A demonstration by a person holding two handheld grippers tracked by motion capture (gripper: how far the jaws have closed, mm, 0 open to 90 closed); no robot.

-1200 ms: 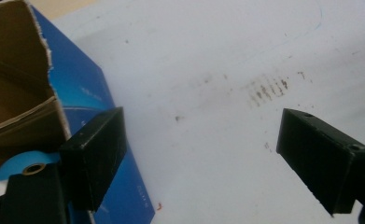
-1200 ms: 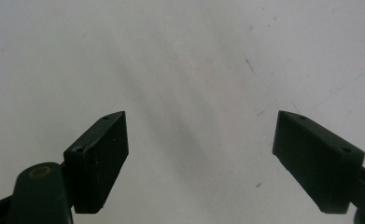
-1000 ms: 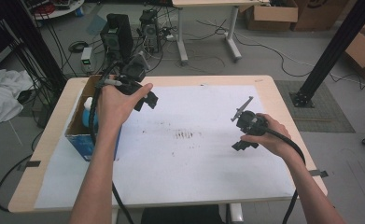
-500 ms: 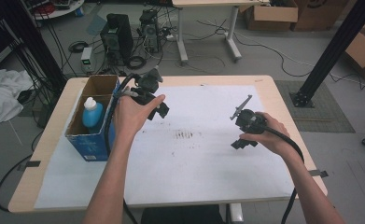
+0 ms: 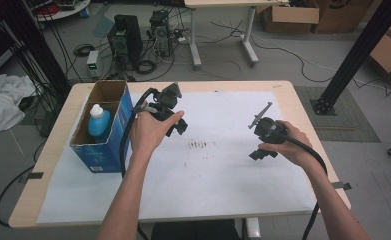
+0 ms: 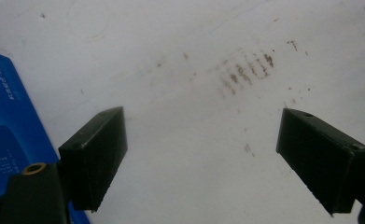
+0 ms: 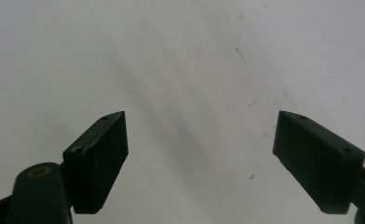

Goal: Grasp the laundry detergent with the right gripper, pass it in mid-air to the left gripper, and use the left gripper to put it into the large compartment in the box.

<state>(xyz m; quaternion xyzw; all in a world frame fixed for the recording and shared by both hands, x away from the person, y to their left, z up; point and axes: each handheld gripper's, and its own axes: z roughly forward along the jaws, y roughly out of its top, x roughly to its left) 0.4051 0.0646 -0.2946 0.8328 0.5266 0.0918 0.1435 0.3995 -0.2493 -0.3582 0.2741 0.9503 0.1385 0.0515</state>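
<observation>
A light wooden table (image 5: 288, 95) carries a large white paper sheet (image 5: 223, 185) that covers most of its top. Near the middle of the sheet sits a patch of short brown smudge marks (image 5: 199, 145), seen in the left gripper view as a row of small slanted streaks (image 6: 243, 72) ahead of the jaws.

At the table's left side stands an open blue cardboard box (image 5: 102, 145), its brown flaps raised; its blue wall (image 6: 5, 140) shows at the left edge of the left gripper view. Inside it stands a blue bottle (image 5: 99, 124) with a white cap, upright.

The left gripper (image 6: 203, 156) is held in the person's left hand (image 5: 150, 131) above the sheet, just beside the box. Its two black jaws stand wide apart with nothing between them, only stained paper below.

The right gripper (image 7: 201, 156) is held in the right hand (image 5: 290, 145) over the right half of the sheet, well apart from the left one. Its jaws are likewise spread wide and empty, over plain white paper with a few faint specks.
</observation>
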